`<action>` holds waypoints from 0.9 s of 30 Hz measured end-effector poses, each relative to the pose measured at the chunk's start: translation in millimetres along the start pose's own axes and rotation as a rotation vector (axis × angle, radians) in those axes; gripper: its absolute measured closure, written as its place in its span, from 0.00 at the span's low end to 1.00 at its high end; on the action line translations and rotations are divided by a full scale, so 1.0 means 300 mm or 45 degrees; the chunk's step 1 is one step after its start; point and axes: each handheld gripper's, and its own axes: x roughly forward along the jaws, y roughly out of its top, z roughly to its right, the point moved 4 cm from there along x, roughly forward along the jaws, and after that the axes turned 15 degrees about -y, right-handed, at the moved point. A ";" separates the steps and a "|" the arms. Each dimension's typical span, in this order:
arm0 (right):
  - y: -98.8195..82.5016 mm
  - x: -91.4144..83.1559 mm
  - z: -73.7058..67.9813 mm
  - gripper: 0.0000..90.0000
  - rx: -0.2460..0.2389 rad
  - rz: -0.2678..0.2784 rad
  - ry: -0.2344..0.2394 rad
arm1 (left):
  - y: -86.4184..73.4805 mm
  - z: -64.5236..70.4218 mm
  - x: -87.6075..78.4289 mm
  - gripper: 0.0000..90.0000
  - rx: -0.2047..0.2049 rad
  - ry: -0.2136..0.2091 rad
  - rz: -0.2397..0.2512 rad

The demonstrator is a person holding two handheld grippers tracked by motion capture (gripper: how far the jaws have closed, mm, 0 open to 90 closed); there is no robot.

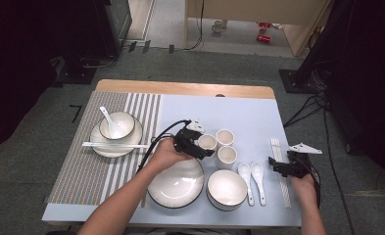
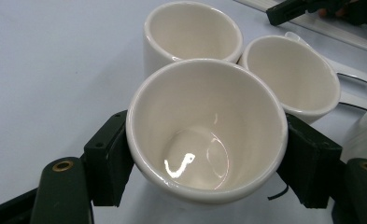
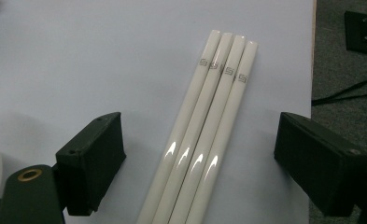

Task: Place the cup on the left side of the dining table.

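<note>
1. Cup [image 2: 207, 135] is the thing in hand: a small white cup without a handle, standing on the light blue worktop [image 1: 258, 112] near the middle, touching or almost touching two other cups [image 1: 225, 137] of the same kind.
2. Left gripper [image 1: 202, 147] has its jaws on both sides of this cup, just below the rim. In the left gripper view the black pads seem to press on the wall, so I judge that it grips the cup.
3. Whether the cup is lifted or stands on the worktop, I cannot tell.
4. Handling, as I judge it: the cup looks like glazed ceramic, so it is stiff, rather light, smooth and slippery, and it can chip or break if it knocks the neighbours or falls.
5. Best hold is across the widest part under the rim, with the pads opposite each other, as now; the wall narrows downward, so a lower hold may slip.
6. Right gripper [image 3: 197, 154] has its jaws wide open over four white chopsticks [image 3: 204, 135] that lie side by side near the right edge of the worktop; the pads do not touch them.
7. Also on the worktop: a large plate [image 1: 176, 185], a bowl [image 1: 227, 190] and two spoons [image 1: 252, 178] at the front, and on a striped mat [image 1: 89, 161] at the left a plate with a bowl and a spoon.
</note>
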 end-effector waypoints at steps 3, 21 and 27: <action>0.000 0.000 0.000 0.17 -0.001 0.000 0.000 | 0.002 0.001 -0.013 0.31 -0.009 -0.006 0.000; 0.000 0.000 0.000 0.17 -0.001 0.000 0.000 | 0.023 0.023 -0.111 0.31 -0.011 -0.014 0.005; 0.000 0.000 0.000 0.17 -0.001 0.001 -0.001 | 0.028 0.031 -0.144 0.31 -0.021 -0.014 0.006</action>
